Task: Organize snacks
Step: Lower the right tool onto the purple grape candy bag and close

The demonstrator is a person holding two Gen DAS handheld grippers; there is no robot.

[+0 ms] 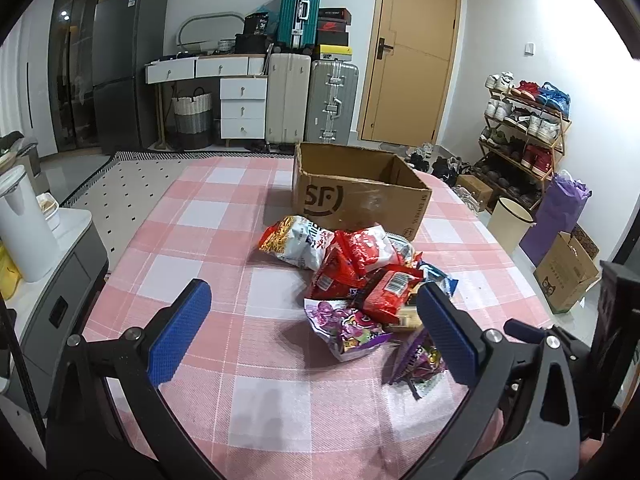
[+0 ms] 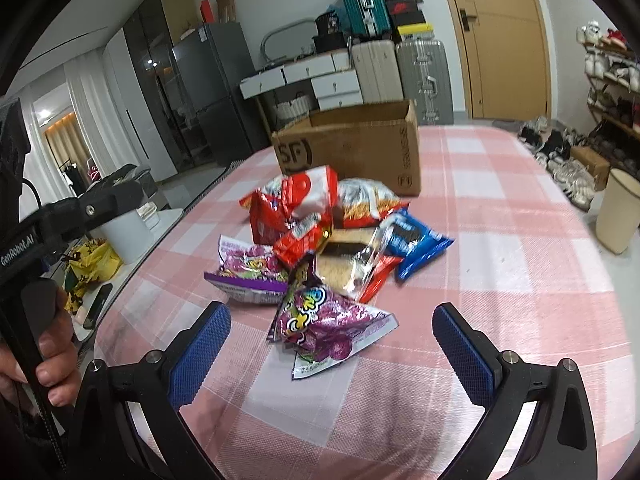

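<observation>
A pile of snack bags (image 1: 360, 276) lies on the pink checked tablecloth (image 1: 208, 216), in front of an open cardboard box (image 1: 360, 196) marked SF. The pile holds red bags (image 2: 288, 208), purple candy bags (image 2: 324, 320), a blue cookie pack (image 2: 416, 244) and a white-orange bag (image 1: 296, 240). My left gripper (image 1: 316, 332) is open and empty, with a purple bag (image 1: 348, 328) between its fingers' line of sight. My right gripper (image 2: 332, 344) is open and empty, just short of the nearest purple bag. The box also shows in the right wrist view (image 2: 352, 144).
A side cabinet with a white kettle (image 1: 20, 224) stands left of the table. A cream bin (image 1: 512, 220), a purple bag and a cardboard box (image 1: 568, 276) stand on the floor at right. Suitcases (image 1: 312, 100), drawers and a shoe rack (image 1: 520, 136) line the far wall.
</observation>
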